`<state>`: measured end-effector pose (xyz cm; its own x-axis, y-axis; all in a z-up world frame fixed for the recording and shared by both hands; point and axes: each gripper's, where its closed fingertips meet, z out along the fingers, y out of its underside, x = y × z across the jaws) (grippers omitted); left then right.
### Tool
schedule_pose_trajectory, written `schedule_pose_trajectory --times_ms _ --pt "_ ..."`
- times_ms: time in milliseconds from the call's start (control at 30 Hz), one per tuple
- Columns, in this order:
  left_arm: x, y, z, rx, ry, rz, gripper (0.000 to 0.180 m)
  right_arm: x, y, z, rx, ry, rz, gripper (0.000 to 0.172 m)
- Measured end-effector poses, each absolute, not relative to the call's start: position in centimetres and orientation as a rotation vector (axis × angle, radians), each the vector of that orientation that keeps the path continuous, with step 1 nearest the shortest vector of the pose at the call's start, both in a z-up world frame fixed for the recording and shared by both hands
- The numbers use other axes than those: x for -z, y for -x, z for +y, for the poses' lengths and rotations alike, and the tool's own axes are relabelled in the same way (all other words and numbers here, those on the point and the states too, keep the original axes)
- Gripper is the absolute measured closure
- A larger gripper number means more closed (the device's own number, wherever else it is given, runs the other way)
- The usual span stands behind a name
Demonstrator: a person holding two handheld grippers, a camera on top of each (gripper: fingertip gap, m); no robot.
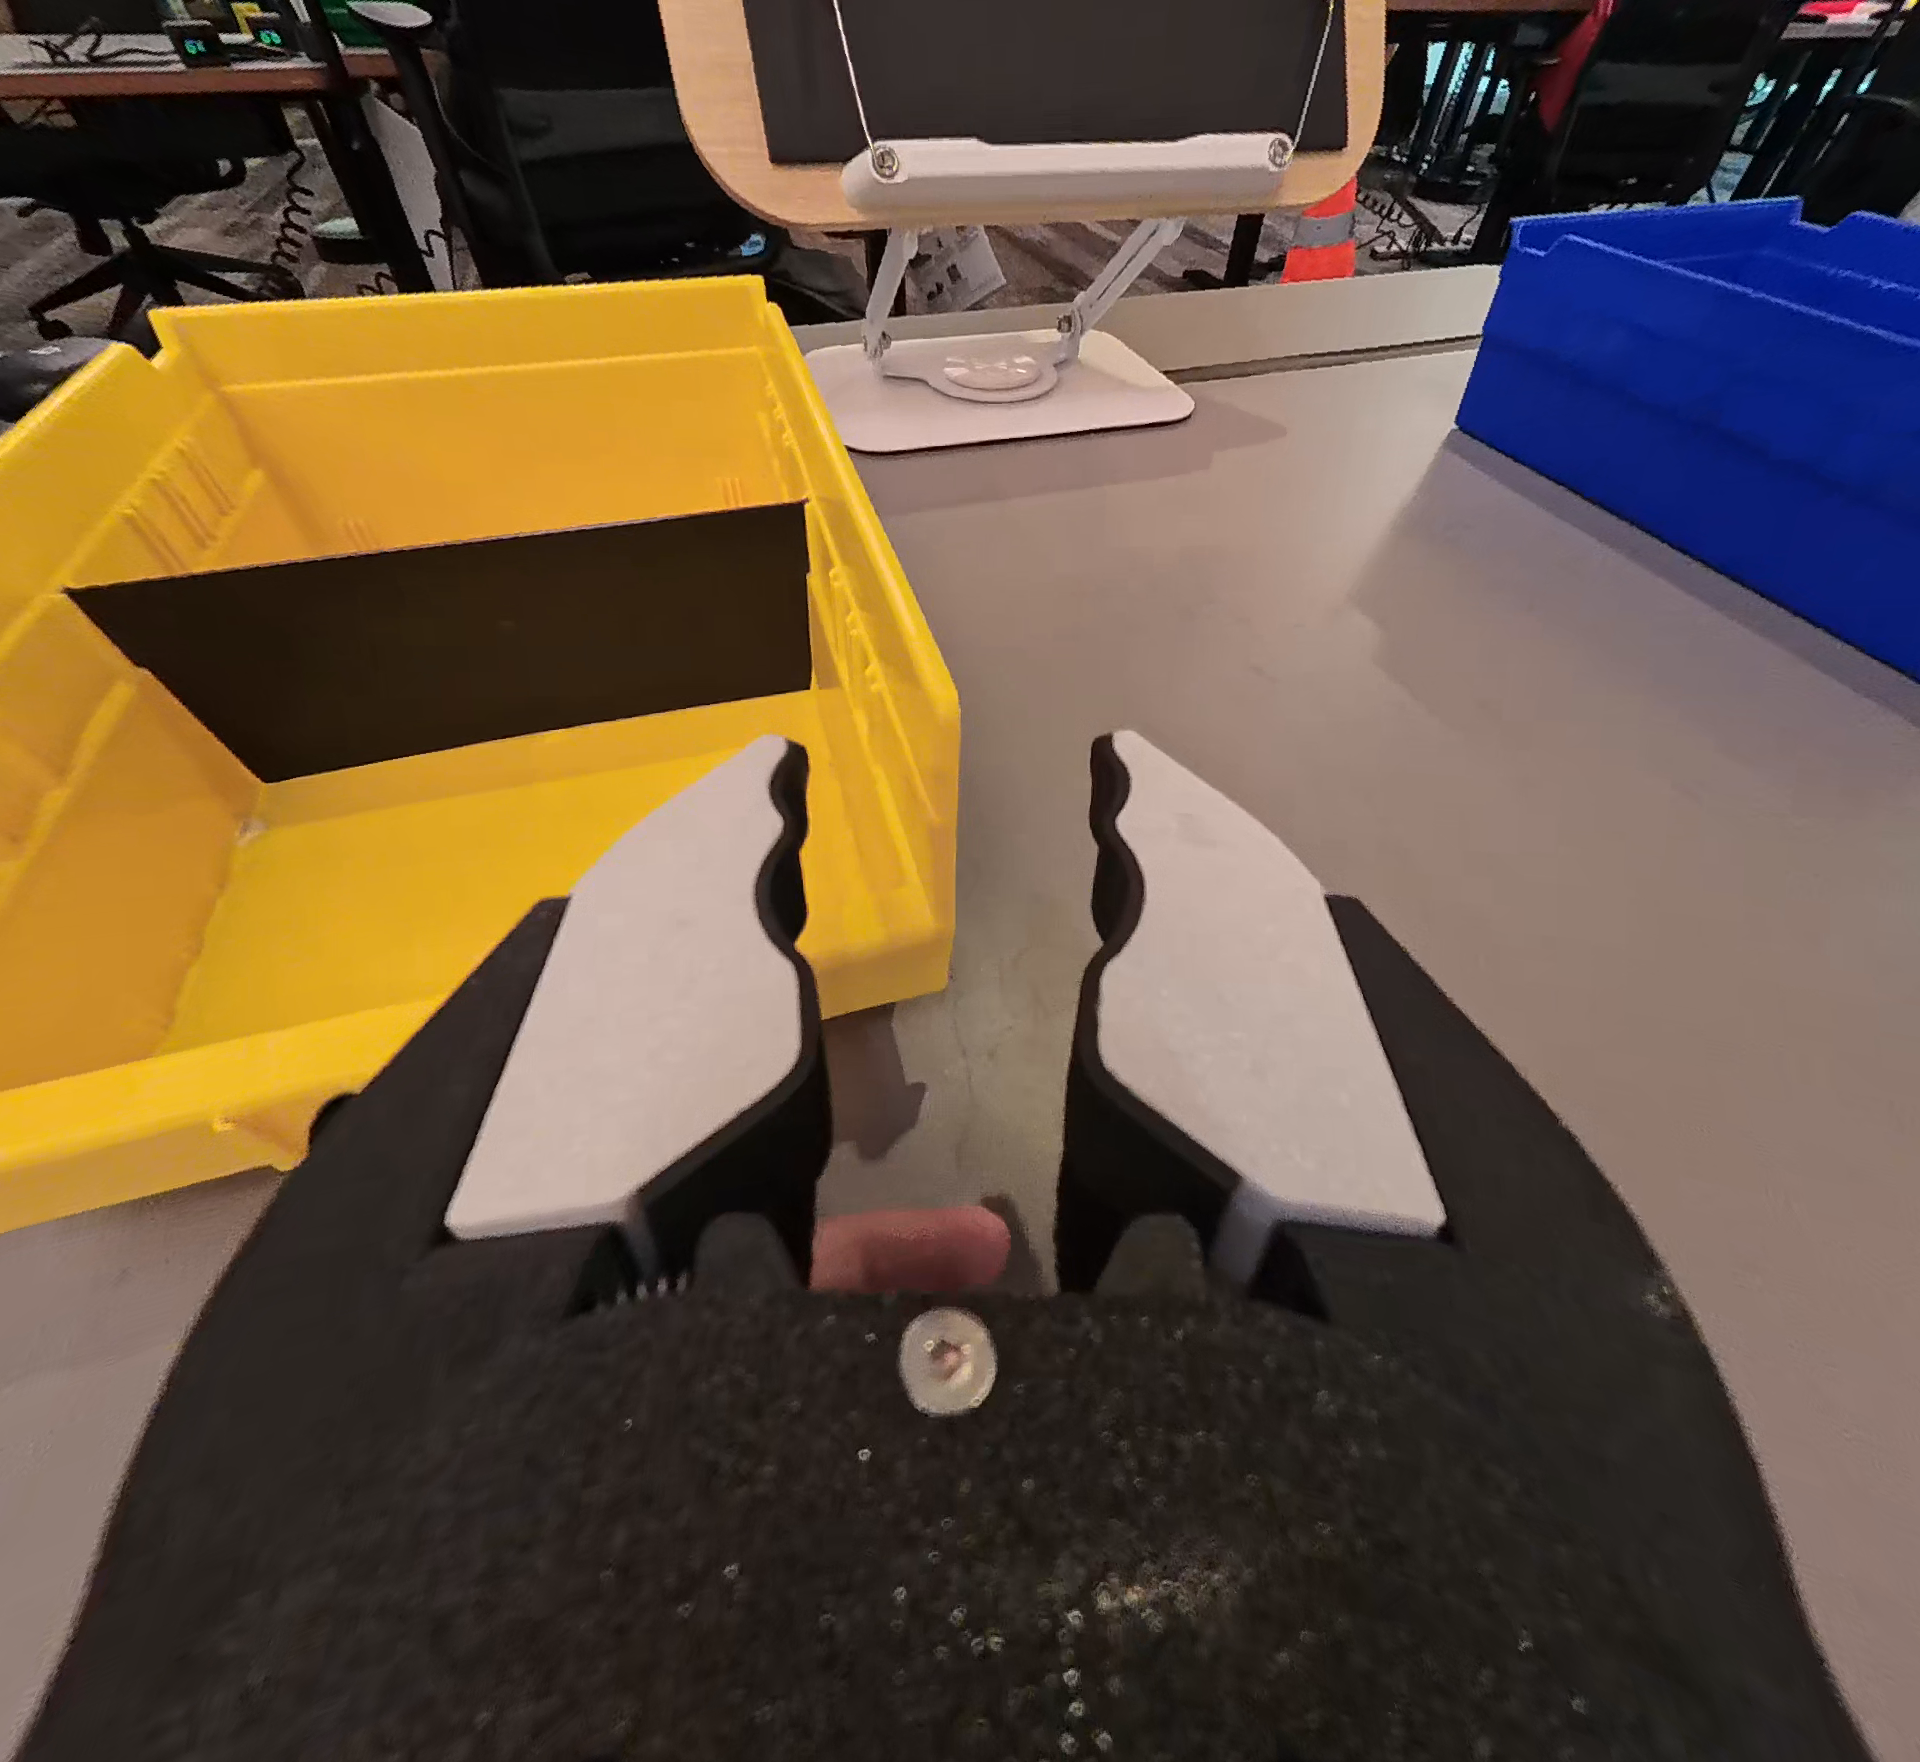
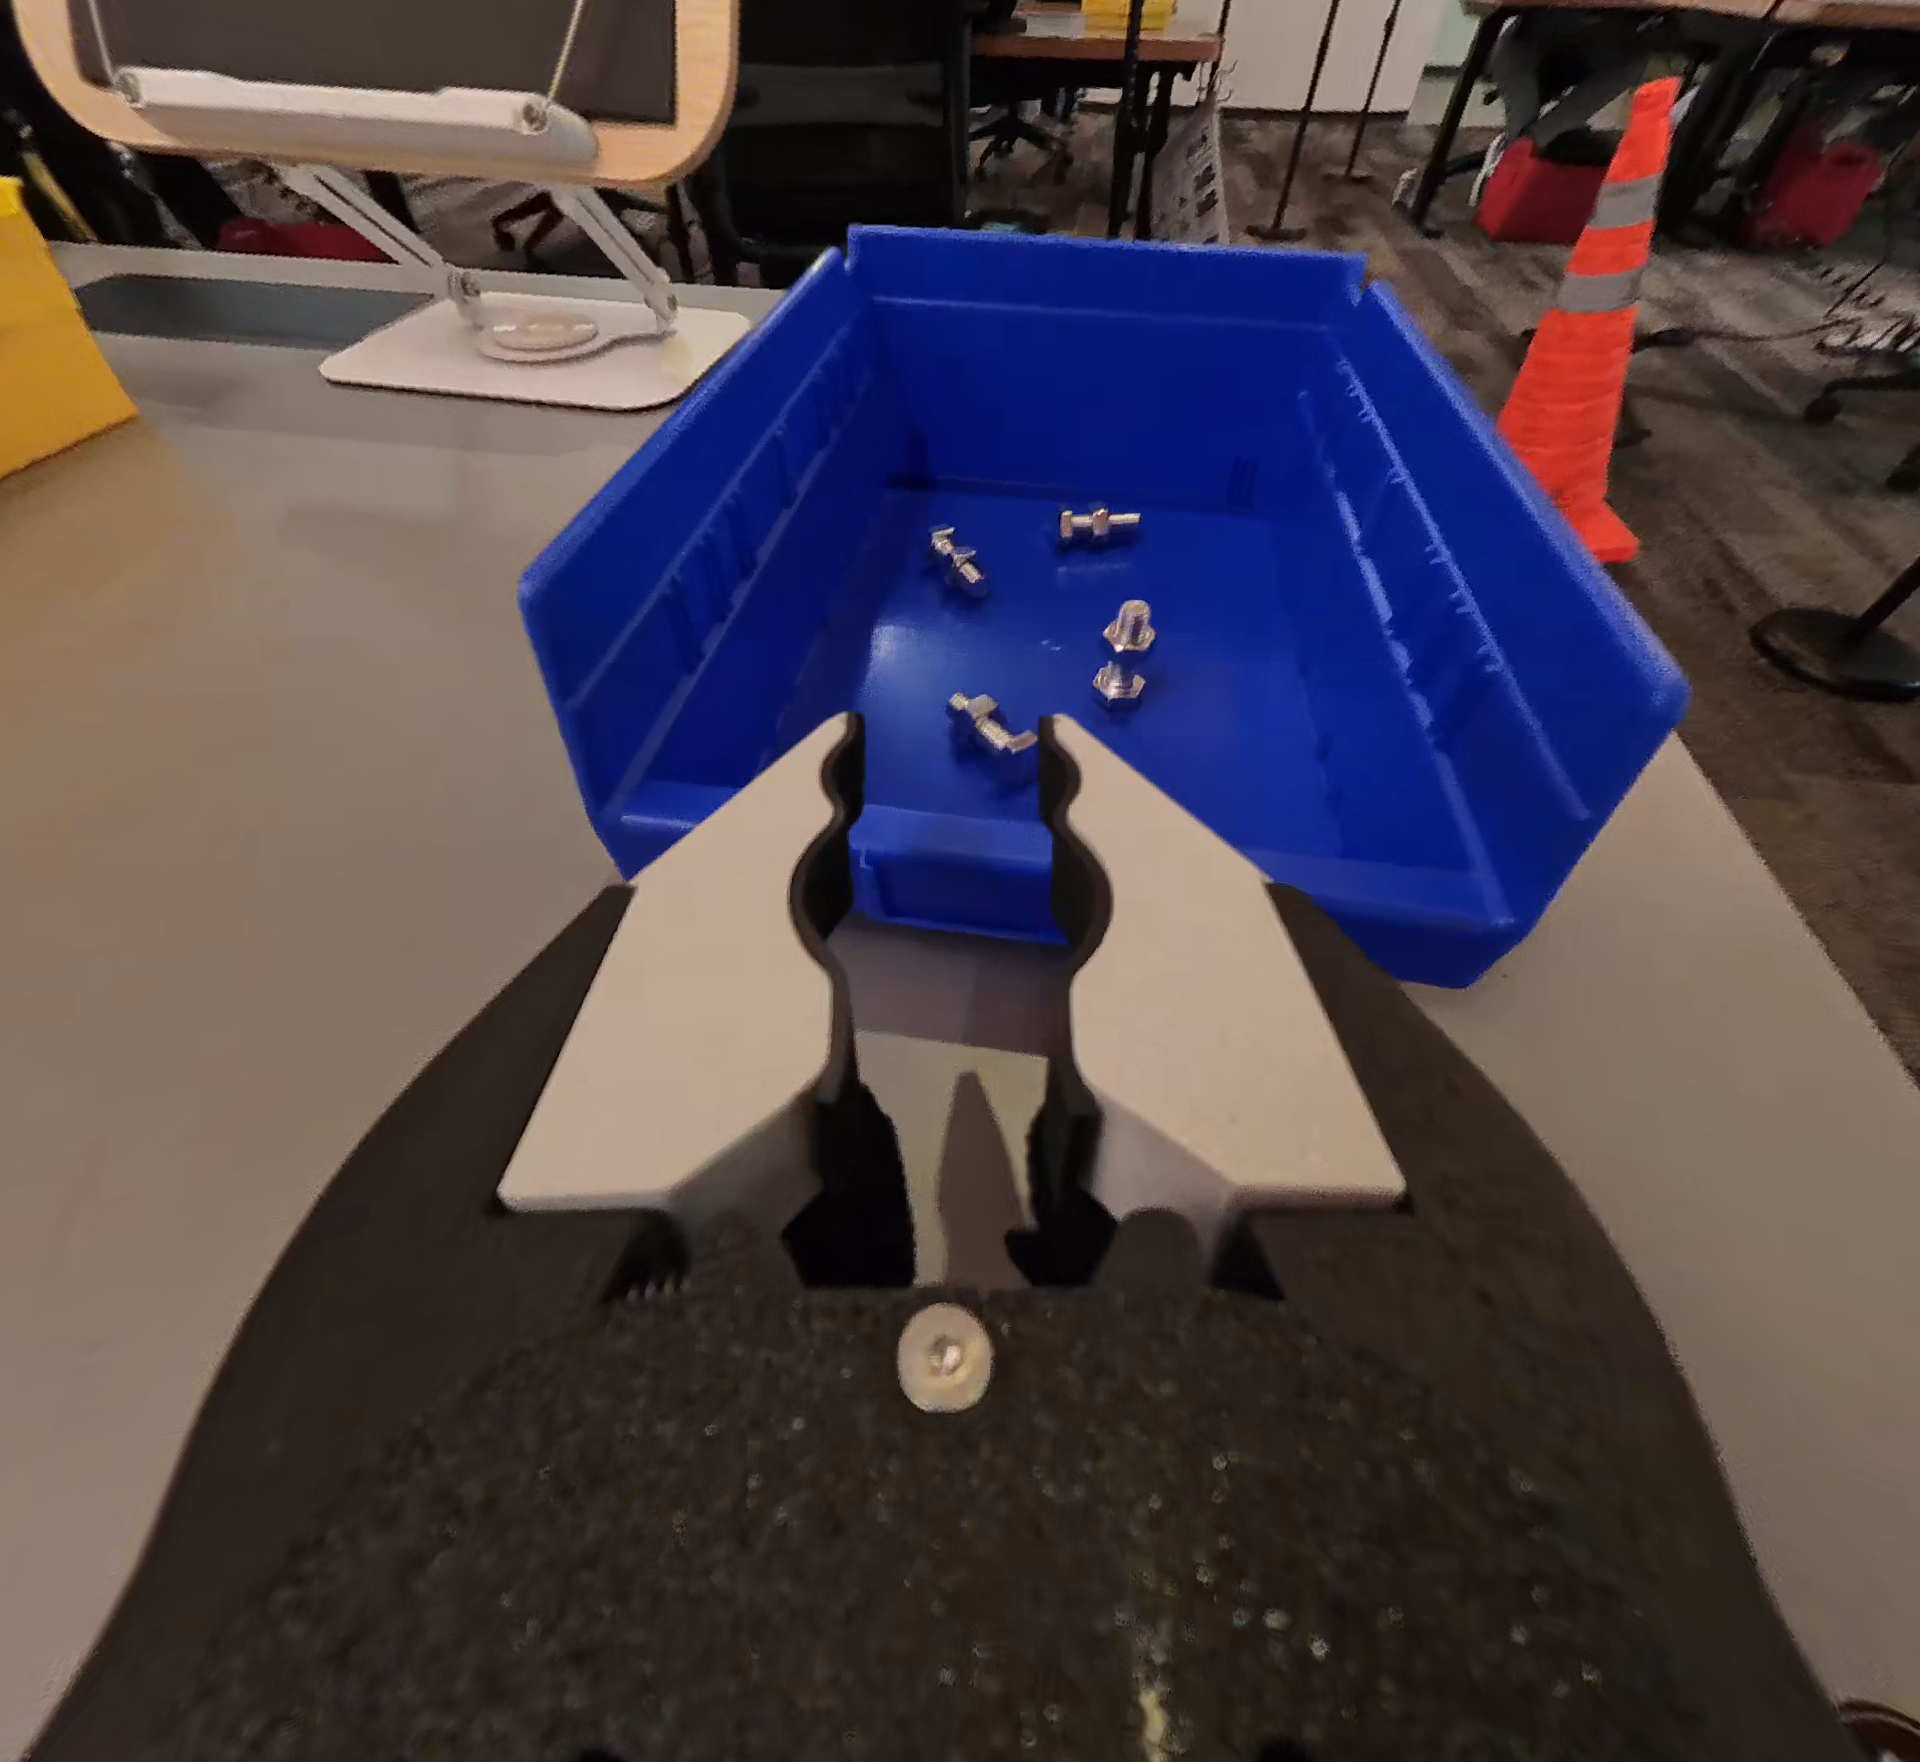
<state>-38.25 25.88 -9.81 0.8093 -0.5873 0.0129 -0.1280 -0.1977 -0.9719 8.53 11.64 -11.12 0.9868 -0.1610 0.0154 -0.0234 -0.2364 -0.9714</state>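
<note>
Here the left gripper [image 1: 948, 756] hangs with jaws apart and bare over the grey table [image 1: 1299, 673], beside a yellow bin [image 1: 520, 424] whose left side is cut off; a black divider [image 1: 447, 632] hides part of its floor. The right gripper [image 2: 951, 736], likewise apart and bare, faces a blue bin [image 2: 1091, 341] holding five small, blurred bolts [image 2: 992, 725]. No writing is legible.

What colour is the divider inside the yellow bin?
Black divider, seen best in the left wrist view.
</note>
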Motion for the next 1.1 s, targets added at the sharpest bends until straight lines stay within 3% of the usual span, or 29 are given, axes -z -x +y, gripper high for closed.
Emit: schedule_pose_trajectory --times_ms 300,500,567,767,933,1033,1100 --pt "10.4 36.8 24.9 0.486 1.764 0.607 0.133 11.0 -1.3 14.0 0.058 1.811 0.049 0.095" --pt "10.2 34.0 22.8 0.481 1.719 0.719 0.131 11.9 2.0 17.3 -0.021 1.842 0.078 0.095" --pt "10.3 32.4 21.7 0.512 1.710 0.760 0.128 11.8 3.5 17.6 -0.068 1.837 0.048 0.084" --pt "12.1 24.4 17.1 0.749 1.749 0.939 0.122 8.0 7.2 15.2 -0.323 1.678 -0.167 0.110" --pt "10.8 16.1 13.9 0.798 1.673 1.049 0.120 4.6 -3.9 11.7 0.212 1.541 0.167 0.112" --pt "9.8 10.6 13.6 0.766 1.627 1.069 0.117 5.9 -11.4 8.1 0.511 1.605 0.387 0.114" --pt "10.4 8.0 14.9 0.658 1.668 1.040 0.119 7.9 -12.8 8.1 0.451 1.680 0.436 0.115"
